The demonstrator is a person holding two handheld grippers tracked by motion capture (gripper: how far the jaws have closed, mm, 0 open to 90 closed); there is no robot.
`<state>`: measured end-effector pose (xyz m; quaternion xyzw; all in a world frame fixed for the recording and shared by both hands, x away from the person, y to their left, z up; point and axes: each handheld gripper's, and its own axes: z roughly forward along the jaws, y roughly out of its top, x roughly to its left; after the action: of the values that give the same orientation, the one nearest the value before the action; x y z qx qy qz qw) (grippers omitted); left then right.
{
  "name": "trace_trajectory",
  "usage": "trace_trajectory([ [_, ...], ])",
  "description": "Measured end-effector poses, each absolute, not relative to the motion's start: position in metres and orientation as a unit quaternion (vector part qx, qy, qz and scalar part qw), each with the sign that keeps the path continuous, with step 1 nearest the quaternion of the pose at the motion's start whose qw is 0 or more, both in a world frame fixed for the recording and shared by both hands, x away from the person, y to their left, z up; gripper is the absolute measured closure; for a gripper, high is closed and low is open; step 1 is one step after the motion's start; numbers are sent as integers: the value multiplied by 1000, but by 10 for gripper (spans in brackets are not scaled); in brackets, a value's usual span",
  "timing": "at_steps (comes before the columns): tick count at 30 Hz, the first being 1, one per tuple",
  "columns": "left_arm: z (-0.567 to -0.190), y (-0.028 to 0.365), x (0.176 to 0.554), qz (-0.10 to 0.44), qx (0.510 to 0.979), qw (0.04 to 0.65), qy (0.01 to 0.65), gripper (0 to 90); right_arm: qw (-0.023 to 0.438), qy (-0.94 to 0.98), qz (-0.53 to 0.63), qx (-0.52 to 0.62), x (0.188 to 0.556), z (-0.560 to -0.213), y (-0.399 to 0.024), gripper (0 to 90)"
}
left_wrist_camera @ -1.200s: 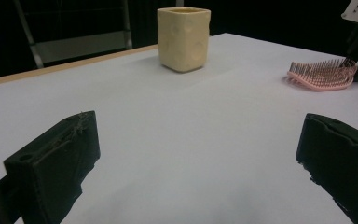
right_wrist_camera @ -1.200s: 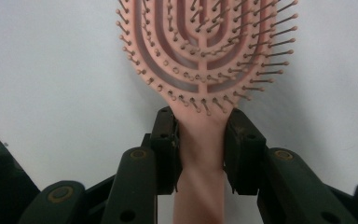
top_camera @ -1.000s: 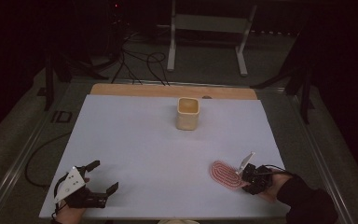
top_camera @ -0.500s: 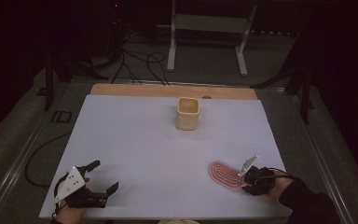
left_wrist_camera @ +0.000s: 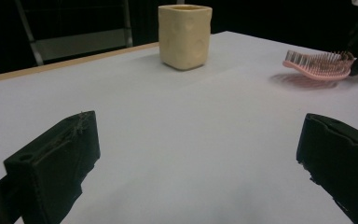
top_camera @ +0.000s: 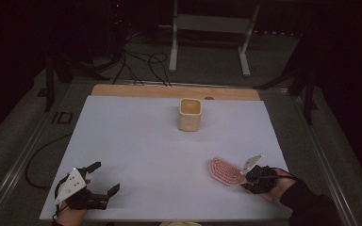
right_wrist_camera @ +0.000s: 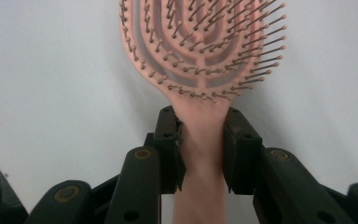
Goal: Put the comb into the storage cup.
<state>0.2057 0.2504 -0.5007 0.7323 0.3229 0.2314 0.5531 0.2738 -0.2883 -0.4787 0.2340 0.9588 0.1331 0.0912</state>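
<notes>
Right gripper (right_wrist_camera: 200, 135), near the table's (top_camera: 136, 141) front right corner: jaws pinch the handle of a pink hairbrush (right_wrist_camera: 200, 46), bristles up. The head stands clear of the surface, so the grip at the neck appears meant to carry it. Left gripper (top_camera: 92, 190), at the front left corner: jaws spread wide, holding nothing, seemingly idle. A cream cup (top_camera: 190, 114) stands upright near the middle of the far edge; nothing shows above its rim, and its inside is not visible.

Only the white table (top_camera: 136, 141) is lit — the room around it stays black. The high view is dim and grainy; the pink hairbrush (left_wrist_camera: 318, 66) casts a soft shadow.
</notes>
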Motion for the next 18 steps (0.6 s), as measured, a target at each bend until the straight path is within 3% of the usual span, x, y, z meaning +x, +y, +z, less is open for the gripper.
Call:
trace_trajectory([
  [18, -501, 251, 206, 231, 732, 554, 323, 3, 129, 930, 249, 236, 282, -469, -257, 705],
])
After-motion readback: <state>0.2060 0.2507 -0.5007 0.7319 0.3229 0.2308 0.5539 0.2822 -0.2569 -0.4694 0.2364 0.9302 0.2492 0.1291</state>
